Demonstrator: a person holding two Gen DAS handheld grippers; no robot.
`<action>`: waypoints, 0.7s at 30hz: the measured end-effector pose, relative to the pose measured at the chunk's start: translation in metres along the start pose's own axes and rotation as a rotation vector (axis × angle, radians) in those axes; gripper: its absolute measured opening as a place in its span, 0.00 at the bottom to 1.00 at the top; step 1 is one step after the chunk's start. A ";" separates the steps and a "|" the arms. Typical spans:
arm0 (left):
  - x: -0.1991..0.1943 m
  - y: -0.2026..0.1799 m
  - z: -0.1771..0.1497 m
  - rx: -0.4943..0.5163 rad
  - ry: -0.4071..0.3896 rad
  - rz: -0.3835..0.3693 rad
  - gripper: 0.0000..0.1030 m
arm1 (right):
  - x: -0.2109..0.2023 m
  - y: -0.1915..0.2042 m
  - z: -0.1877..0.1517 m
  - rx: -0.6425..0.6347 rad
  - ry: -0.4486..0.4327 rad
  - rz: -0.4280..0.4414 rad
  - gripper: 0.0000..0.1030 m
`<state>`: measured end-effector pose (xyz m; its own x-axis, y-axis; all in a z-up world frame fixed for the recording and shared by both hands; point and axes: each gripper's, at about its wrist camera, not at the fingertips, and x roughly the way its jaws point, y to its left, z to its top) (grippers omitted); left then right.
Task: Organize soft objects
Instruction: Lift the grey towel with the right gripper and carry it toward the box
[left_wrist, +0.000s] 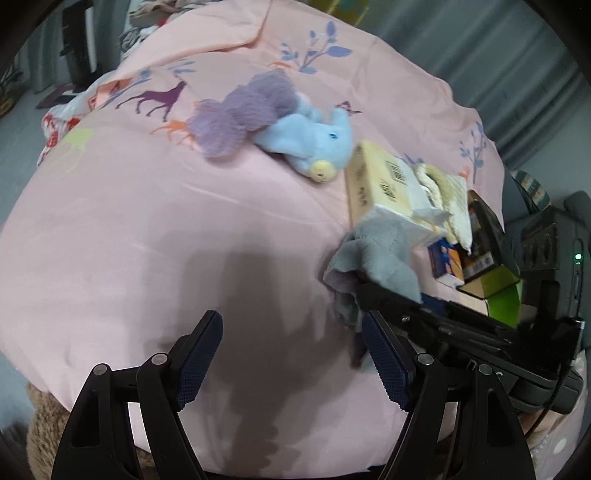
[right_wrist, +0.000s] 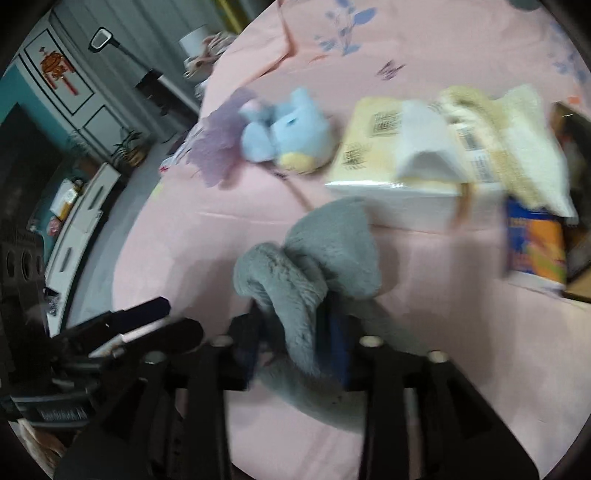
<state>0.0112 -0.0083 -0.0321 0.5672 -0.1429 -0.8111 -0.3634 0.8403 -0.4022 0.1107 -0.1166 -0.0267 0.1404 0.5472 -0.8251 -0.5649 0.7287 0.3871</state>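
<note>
A: Right tool (right_wrist: 295, 343)?
B: Jaws apart, grey plush (right_wrist: 317, 258) between, grip unclear (blurry).
A: Left tool (left_wrist: 291, 354)?
B: Wide open, empty, over pink bed (left_wrist: 147, 221). Blue plush (left_wrist: 314, 144) further back.

A plush elephant (right_wrist: 310, 273) lies between the right gripper (right_wrist: 295, 350) jaws on the bedsheet (right_wrist: 443, 350); beyond them sit a tissue pack (right_wrist: 399, 166) and, leftward, a plush pony (right_wrist: 284, 136).

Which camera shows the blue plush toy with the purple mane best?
The left wrist view: the blue plush toy lies sharp and whole on the pink bedsheet, mane spread out. The right wrist view shows the same toy blurred, its mane partly smeared.
</note>
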 end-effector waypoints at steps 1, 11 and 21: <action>0.000 0.002 0.001 -0.006 0.001 0.002 0.76 | 0.004 -0.001 0.000 0.017 0.008 0.001 0.53; 0.009 -0.025 0.018 0.058 0.014 -0.125 0.83 | -0.075 -0.031 -0.026 0.137 -0.145 -0.049 0.85; 0.063 -0.051 0.037 0.183 0.064 -0.115 0.55 | -0.063 -0.062 -0.062 0.383 -0.100 0.068 0.71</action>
<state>0.0932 -0.0410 -0.0469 0.5468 -0.2713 -0.7921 -0.1555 0.8967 -0.4144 0.0866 -0.2217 -0.0241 0.2023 0.6235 -0.7552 -0.2344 0.7795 0.5808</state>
